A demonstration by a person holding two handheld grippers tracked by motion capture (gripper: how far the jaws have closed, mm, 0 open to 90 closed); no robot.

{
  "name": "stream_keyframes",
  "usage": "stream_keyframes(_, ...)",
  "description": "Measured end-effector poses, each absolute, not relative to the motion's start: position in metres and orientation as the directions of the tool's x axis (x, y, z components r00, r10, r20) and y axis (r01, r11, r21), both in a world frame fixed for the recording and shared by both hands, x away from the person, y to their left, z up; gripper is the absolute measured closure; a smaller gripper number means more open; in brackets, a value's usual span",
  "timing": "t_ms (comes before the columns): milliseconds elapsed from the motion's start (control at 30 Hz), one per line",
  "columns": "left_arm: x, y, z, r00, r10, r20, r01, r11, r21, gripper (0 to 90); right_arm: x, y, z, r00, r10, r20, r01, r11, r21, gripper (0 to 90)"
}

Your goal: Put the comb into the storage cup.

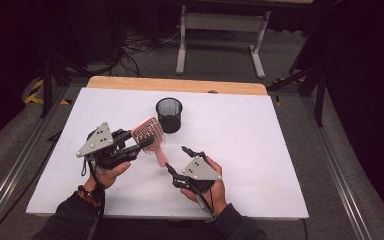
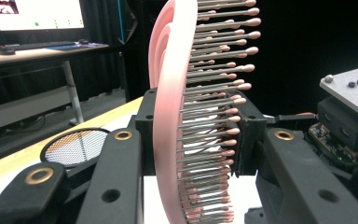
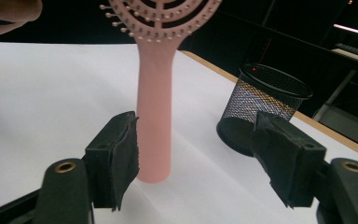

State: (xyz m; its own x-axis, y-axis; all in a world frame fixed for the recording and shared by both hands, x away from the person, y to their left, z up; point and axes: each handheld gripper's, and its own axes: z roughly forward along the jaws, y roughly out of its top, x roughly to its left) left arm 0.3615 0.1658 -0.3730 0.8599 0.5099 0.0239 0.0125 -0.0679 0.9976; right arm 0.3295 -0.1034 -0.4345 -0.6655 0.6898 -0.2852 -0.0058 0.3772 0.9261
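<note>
Trouble could come from the pink hairbrush [image 1: 150, 137] slipping or tipping. In the high view, the left gripper [image 1: 130, 145] holds the brush by its round head, above the white table [image 1: 260, 150]. The handle points down toward the person. The black mesh cup [image 1: 169, 114] stands just behind the brush. The right gripper [image 1: 180, 161] sits near the handle end with its jaws apart and nothing in them. If the brush is meant for the cup, a bump against the rim could knock the light cup over.

In the left gripper view, the hairbrush [image 2: 186, 116] stands on edge between the two black jaws, which are clamped on its head. One jaw presses on the smooth back, the other on the thin pins. Pins bend, so I think the brush could twist or slide in that grip. The mesh cup [image 2: 74, 145] shows low at the left.

In the right gripper view, the brush handle [image 3: 154, 116] hangs straight down, just beside one pad [image 3: 123, 154] of the right gripper [image 3: 200, 163]. The jaws are wide and let go. The handle sits off to one side, not in the middle, so closing now might push it away instead of catching it. The mesh cup [image 3: 261, 107] stands near, on the far side.
</note>
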Motion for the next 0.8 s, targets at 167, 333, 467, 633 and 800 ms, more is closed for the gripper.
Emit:
stream_keyframes(167, 0.362, 0.169, -0.373, 0.854, 0.52, 0.028, 0.008, -0.067, 0.998, 63.8, 0.33, -0.11, -0.433, -0.656, 0.698, -0.286, -0.004, 0.376, 0.927, 29.3)
stream_keyframes(333, 0.362, 0.172, -0.374, 0.852, 0.523, 0.032, 0.008, -0.073, 0.997, 63.8, 0.33, -0.115, -0.431, -0.654, 0.697, -0.292, -0.01, 0.379, 0.925, 27.3)
stream_keyframes(467, 0.361, 0.173, -0.373, 0.848, 0.529, 0.037, 0.005, -0.078, 0.997, 63.8, 0.33, -0.122, -0.429, -0.651, 0.703, -0.285, -0.016, 0.363, 0.932, 26.7)
stream_keyframes(633, 0.361, 0.174, -0.373, 0.846, 0.531, 0.037, 0.005, -0.077, 0.997, 63.8, 0.329, -0.131, -0.424, -0.64, 0.711, -0.289, -0.034, 0.35, 0.936, 26.1)
stream_keyframes(800, 0.362, 0.177, -0.373, 0.843, 0.536, 0.045, -0.001, -0.083, 0.997, 63.8, 0.329, -0.14, -0.421, -0.625, 0.722, -0.297, -0.039, 0.351, 0.936, 25.1)
